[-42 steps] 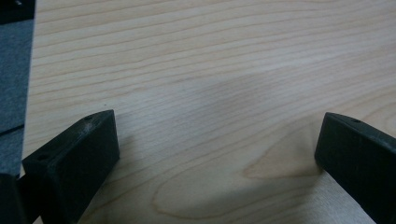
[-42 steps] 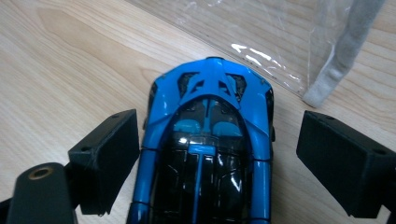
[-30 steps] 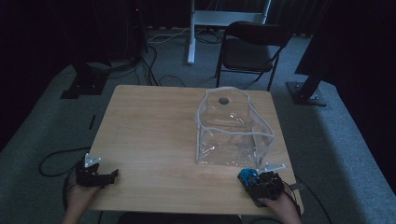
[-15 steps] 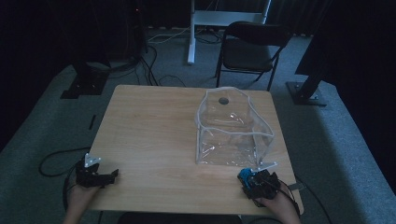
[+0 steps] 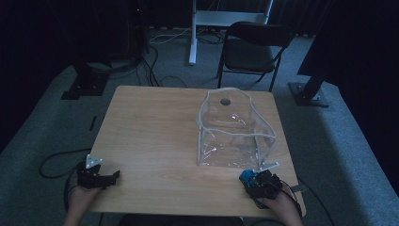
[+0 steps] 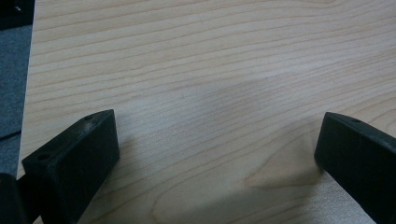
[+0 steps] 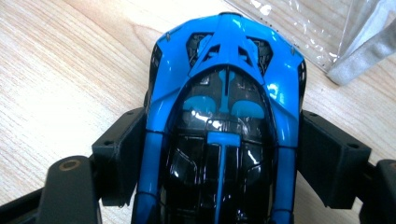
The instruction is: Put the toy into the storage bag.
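Right gripper (image 5: 251, 178) at lower right, jaws just closing onto blue car (image 7: 224, 116) beside clear bag (image 5: 235, 134); left gripper (image 5: 113, 176) at lower left, spread over table (image 5: 150, 127).

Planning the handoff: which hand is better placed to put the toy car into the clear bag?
Right: its tool has just closed around the blue toy car beside the clear bag. The left tool is empty, far off.

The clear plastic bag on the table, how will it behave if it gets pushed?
The clear plastic bag looks thin and creased, so it would probably buckle rather than slide stiffly. It seems empty and light. Standing open on the table, it may tip or collapse.
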`<state>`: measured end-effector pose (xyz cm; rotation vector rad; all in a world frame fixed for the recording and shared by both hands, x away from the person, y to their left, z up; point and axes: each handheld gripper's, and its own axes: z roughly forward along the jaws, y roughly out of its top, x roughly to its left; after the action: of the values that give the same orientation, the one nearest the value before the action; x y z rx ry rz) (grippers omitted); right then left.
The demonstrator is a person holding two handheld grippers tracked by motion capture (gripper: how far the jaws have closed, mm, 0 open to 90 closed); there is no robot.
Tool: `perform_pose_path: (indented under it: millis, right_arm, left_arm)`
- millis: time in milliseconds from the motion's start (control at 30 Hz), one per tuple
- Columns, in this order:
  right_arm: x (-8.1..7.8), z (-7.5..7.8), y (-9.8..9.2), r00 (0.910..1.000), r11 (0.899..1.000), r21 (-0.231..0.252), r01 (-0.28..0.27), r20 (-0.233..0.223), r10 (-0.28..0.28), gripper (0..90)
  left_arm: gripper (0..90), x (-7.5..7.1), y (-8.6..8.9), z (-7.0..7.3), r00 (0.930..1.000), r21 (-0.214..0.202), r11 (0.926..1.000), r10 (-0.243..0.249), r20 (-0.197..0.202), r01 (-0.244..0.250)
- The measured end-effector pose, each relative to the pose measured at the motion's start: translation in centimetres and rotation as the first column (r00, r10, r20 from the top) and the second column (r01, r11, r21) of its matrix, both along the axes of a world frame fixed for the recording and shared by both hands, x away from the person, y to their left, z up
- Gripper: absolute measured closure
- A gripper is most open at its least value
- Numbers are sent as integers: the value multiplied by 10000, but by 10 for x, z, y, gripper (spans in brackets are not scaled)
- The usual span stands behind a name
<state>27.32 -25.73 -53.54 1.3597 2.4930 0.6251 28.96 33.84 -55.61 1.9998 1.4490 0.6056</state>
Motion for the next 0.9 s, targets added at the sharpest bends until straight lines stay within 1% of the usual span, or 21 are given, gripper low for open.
perform_pose_path:
  millis: [100,233,367,500,533,600,633,667,700,733,767,800,867,900]
  right_arm:
    - [1,1,1,9999,9999,-79,72,-138,-74,231]
    - [3,2,3,9998,9999,-113,90,-184,-92,237]
    - [3,1,3,9996,9997,11,253,-110,-253,243]
    - [4,2,2,9993,9994,117,331,-174,-329,245]
    - [4,2,2,9991,9990,215,384,-213,-379,246]
    - [5,3,0,9990,9990,317,308,-343,-297,247]
    - [4,3,0,9986,9978,478,453,-297,-439,247]
    - [5,3,-1,9987,9985,438,332,-389,-315,247]
    - [4,3,-1,9988,9981,483,390,-314,-375,247]
    - [3,4,-2,9989,9971,636,426,-242,-411,248]
    - [3,5,-4,9991,9969,701,355,-275,-336,249]
    - [2,6,-5,9986,9948,879,505,-171,-492,250]
    - [0,9,-8,9991,9932,1091,399,-163,-383,260]
    - [-1,11,-9,9987,9911,1233,508,-43,-506,261]
  left_arm:
    - [4,0,0,0,10000,-4,10000,-13,0,13]
    - [4,1,-1,0,10000,5,10000,-30,2,30]
    - [4,2,-2,0,10000,-9,10000,-14,14,14]
    - [4,3,-3,0,10000,-2,10000,14,3,-14]
    - [4,3,-3,0,10000,-3,10000,22,8,-22]
    - [4,3,-3,0,10000,-10,10000,41,13,-41]
    - [4,2,-3,0,10000,-7,10000,37,13,-37]
    - [4,2,-3,0,10000,-4,10000,34,8,-34]
    - [4,2,-3,0,10000,0,10000,33,5,-33]
    - [4,1,-3,0,10000,-11,10000,42,20,-42]
    - [4,1,-3,0,10000,-15,10000,45,21,-45]
    - [4,1,-3,0,10000,-12,10000,43,19,-43]
    - [4,1,-3,0,10000,-13,10000,45,17,-45]
    - [4,1,-3,0,10000,-11,10000,40,18,-40]
